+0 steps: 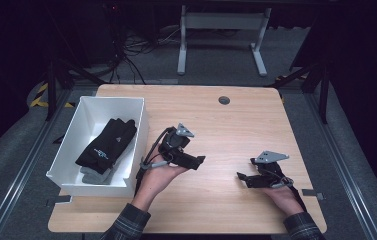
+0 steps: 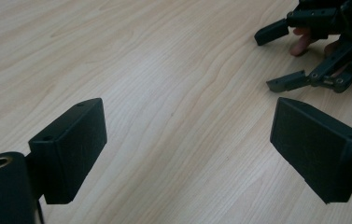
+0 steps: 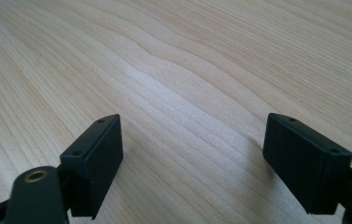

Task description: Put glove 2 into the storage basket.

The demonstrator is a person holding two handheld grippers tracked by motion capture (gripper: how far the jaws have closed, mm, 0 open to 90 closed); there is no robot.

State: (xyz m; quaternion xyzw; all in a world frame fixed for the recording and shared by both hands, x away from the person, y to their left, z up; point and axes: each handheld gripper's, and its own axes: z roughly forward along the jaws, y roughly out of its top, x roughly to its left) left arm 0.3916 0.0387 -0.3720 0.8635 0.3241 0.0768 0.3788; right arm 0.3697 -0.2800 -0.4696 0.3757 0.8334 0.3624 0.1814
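Both grippers stand with jaws apart and nothing between them. Left gripper (image 1: 196, 161) hovers over the mid-table, held from below by the left hand (image 1: 158, 176), its jaws pointing toward about 4 o'clock in the high view. Its own view looks along those spread jaws at bare wood, with the right gripper (image 2: 285, 58) at 1 o'clock. That right gripper (image 1: 242, 177) rests low near the table's front right, jaws pointing toward 9 o'clock, bare wood between them in its own view.

Going by size: the table (image 1: 236, 125) comes first, a pale wooden top with a small dark grommet (image 1: 224, 100) near its far edge. Next is the white bin (image 1: 136, 135) at the left edge. Inside it lies a black glove (image 1: 107, 144) on top of a grey glove (image 1: 96, 175), of which just a bit peeks out at the near end.

The gloves lie at about 9 o'clock from the left gripper, beyond the bin's right wall, and well apart from the right gripper, so the left hand is plainly the nearer. The black glove's long axis runs from 7 o'clock to 1 o'clock, fingers pointing toward 1 o'clock, cuff toward the near left. Any reach for it would likely mean going over the wall and down across that axis.
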